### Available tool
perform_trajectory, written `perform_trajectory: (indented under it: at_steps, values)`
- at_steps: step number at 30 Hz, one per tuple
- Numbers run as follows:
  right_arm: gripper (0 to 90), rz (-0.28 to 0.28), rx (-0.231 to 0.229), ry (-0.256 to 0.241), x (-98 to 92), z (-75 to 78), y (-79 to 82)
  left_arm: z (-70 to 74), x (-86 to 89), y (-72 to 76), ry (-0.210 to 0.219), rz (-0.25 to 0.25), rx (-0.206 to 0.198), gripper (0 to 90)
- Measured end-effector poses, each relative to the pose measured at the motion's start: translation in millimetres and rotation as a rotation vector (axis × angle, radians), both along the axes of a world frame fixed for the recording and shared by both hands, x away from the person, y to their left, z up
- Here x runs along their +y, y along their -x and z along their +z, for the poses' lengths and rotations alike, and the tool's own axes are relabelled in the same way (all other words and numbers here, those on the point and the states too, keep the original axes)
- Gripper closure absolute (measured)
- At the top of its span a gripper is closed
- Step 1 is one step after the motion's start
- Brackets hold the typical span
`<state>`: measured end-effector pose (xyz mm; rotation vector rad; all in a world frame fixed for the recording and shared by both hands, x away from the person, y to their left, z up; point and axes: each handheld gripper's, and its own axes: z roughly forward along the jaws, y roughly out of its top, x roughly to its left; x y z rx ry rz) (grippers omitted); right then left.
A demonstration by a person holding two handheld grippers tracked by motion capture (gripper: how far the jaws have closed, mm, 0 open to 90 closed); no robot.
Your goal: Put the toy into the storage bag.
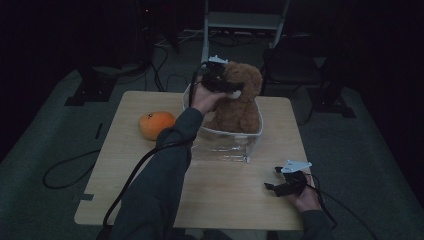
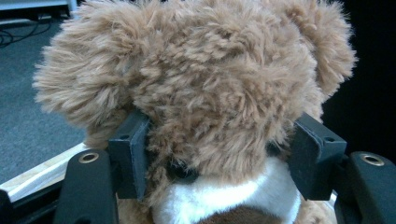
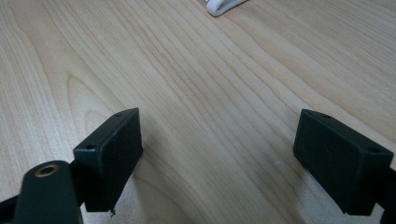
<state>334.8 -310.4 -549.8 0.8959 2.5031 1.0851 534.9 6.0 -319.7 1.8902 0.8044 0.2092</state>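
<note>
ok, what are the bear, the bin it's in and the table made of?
Bear: long tan plush, shaggy pile, white muzzle; fabric. Bin: clear and glossy, table showing through its wall; probably rigid plastic. Table: pale wood grain, matte; veneer or laminate, can't tell which.

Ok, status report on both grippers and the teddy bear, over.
Left gripper clamped on teddy bear head, bear in clear bin. Right gripper open above table. Nothing blocking.
</note>
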Motion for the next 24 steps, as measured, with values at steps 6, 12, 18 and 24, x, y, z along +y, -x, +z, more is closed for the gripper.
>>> perform_trajectory:
  at_steps: [6,12,18,24]
  values:
    - [14.9,0.000,0.000,-0.001,0.0,0.0,0.0,0.1,-3.9,7.3,-0.038,-0.042,-0.024,32.7]
    - [14.9,-0.001,0.001,0.000,0.0,0.1,0.0,-0.1,1.9,5.1,-0.049,-0.013,-0.026,30.3]
    - [14.9,0.000,0.000,0.000,0.0,0.0,0.0,-2.4,8.0,-2.5,0.005,0.039,-0.016,25.4]
    - [14.9,0.000,0.000,0.000,0.0,0.0,0.0,-0.8,10.1,-3.5,0.069,0.048,-0.028,23.8]
